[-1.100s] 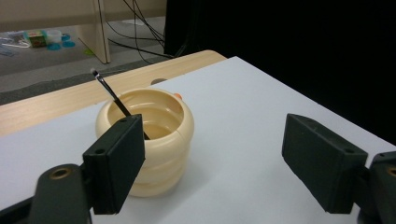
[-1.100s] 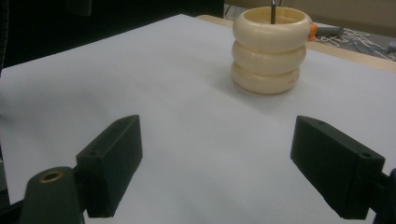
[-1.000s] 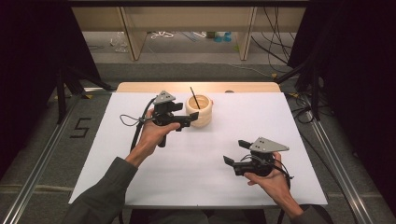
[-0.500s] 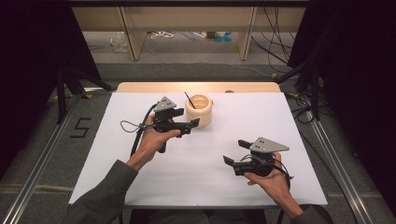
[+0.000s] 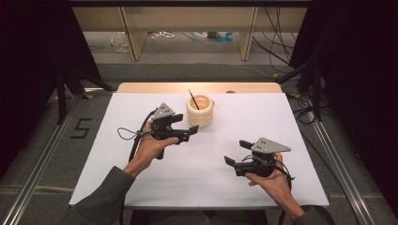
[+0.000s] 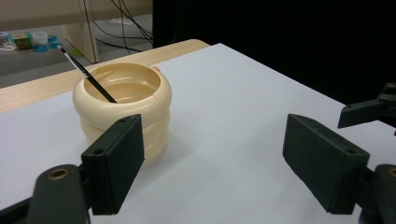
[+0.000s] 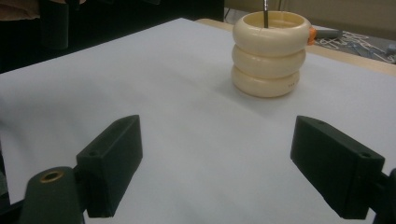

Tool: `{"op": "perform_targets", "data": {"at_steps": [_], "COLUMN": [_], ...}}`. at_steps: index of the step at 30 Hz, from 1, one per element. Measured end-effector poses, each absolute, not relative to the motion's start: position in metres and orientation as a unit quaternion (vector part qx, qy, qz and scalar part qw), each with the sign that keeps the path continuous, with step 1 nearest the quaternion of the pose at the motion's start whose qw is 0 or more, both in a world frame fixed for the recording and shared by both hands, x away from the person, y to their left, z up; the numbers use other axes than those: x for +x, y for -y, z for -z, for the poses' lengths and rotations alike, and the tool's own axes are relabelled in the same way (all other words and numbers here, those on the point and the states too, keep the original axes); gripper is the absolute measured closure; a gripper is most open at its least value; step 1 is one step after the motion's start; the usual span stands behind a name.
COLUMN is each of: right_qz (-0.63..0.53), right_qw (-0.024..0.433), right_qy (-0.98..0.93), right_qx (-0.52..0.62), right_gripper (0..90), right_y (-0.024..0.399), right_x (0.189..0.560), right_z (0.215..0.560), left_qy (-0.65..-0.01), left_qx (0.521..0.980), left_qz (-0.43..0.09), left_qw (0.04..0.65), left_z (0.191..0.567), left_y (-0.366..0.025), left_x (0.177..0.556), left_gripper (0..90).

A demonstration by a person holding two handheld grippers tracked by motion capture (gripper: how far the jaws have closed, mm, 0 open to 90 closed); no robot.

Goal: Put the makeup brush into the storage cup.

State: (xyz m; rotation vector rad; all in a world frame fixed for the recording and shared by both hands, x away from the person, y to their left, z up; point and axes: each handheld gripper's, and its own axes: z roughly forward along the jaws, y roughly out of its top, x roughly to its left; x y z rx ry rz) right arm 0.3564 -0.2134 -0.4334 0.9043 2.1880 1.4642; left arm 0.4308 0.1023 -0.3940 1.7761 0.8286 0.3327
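the left tongs (image 5: 187,132) are spread wide with nothing between the jaws; in the left gripper view the two black pads stand far apart over the white surface (image 6: 243,116). the left pad sits just in front of the cream holder (image 6: 122,107), close to its lower rings, though whether it touches cannot be told. from above, the left tongs point to the right, their tip just beside the holder (image 5: 200,110) at its near left side.

the right tongs (image 5: 238,152) are also spread wide and grip nothing. they hover near the surface at its near right part, well apart from the holder, with the jaws pointing left. in the right gripper view the holder (image 7: 270,53) stands ahead, between the two pads but far beyond them.

the holder is a stack of three rounded rings, upright at the far middle of the surface (image 5: 117,154). a thin black brush (image 6: 86,74) leans inside it, its tip tilted up and out past the rim.
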Motion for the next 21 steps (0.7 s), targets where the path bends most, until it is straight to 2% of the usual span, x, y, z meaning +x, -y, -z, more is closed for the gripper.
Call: {"op": "perform_targets", "data": {"at_steps": [21], "right_qz": [-0.524], "right_qw": [0.180], "right_qy": [-0.768], "right_qx": [0.321], "right_gripper": [17.3], "right_y": [0.214], "right_x": [0.356], "right_z": [0.432], "left_qy": [-0.341], "left_qx": [0.750], "left_qz": [-0.139], "left_qw": [0.549], "left_z": [0.402], "left_y": [-0.112], "left_x": [0.410], "left_gripper": [16.3]}}
